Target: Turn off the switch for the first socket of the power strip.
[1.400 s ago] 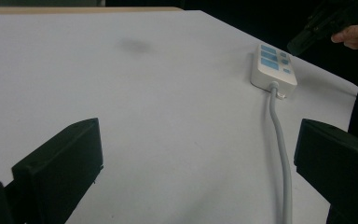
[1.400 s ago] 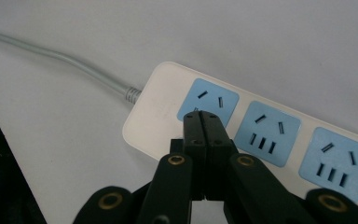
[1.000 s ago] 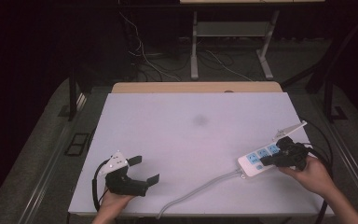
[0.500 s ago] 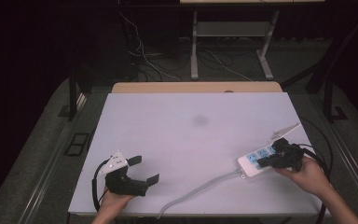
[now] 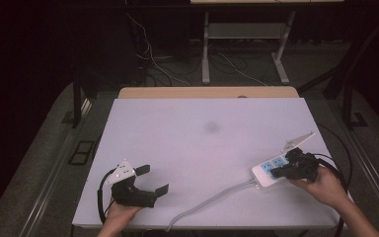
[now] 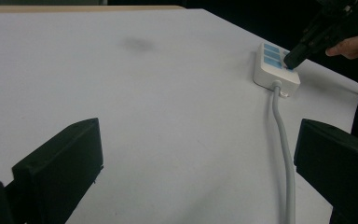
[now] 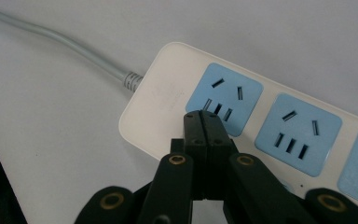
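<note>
One power strip (image 5: pixel 268 170); one grey cord (image 5: pixel 212 200); two claws, left (image 5: pixel 154 179) and right (image 5: pixel 276 172).

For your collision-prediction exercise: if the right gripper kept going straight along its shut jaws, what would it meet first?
Probably the power strip: the right gripper points at its first blue socket, though contact is unclear.

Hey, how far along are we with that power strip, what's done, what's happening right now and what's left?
Done: the power strip lies flat on the table, its grey cord trailing to the near edge. In hand: the right hand-held gripper, jaws closed, tips over the strip's cord end beside the first blue socket. Left: nothing is plugged in, and the left hand-held gripper sits open and idle.
</note>
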`<state>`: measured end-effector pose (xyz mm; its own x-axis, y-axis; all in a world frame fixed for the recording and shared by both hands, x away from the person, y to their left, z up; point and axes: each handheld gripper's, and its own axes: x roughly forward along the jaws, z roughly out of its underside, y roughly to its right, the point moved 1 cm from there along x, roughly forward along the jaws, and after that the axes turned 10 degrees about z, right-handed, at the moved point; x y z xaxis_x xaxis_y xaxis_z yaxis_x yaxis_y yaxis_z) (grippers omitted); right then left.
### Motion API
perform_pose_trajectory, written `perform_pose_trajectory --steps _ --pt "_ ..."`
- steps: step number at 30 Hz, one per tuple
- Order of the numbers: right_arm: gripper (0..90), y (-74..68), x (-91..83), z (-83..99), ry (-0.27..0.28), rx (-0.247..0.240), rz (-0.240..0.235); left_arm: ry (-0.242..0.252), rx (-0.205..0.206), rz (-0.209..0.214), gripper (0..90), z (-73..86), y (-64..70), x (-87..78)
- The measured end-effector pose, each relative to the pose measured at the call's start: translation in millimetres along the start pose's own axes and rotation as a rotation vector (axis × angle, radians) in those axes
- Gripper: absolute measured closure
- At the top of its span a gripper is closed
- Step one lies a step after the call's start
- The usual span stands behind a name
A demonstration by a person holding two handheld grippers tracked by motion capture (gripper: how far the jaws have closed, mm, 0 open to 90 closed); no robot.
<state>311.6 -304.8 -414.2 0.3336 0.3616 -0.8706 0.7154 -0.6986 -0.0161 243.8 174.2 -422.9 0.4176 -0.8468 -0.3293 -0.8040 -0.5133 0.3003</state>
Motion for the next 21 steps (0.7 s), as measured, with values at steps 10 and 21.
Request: perform_pose_trajectory --steps 10,21 --pt "90.0 1.7 -0.1 0.9 -0.005 -0.006 -0.017 -0.005 0.001 0.003 0.0 0.2 0.0 0.6" --pt "90.0 0.5 1.2 -2.6 -0.033 -0.025 -0.009 -0.006 0.003 0.004 0.0 0.3 0.6 1.2"
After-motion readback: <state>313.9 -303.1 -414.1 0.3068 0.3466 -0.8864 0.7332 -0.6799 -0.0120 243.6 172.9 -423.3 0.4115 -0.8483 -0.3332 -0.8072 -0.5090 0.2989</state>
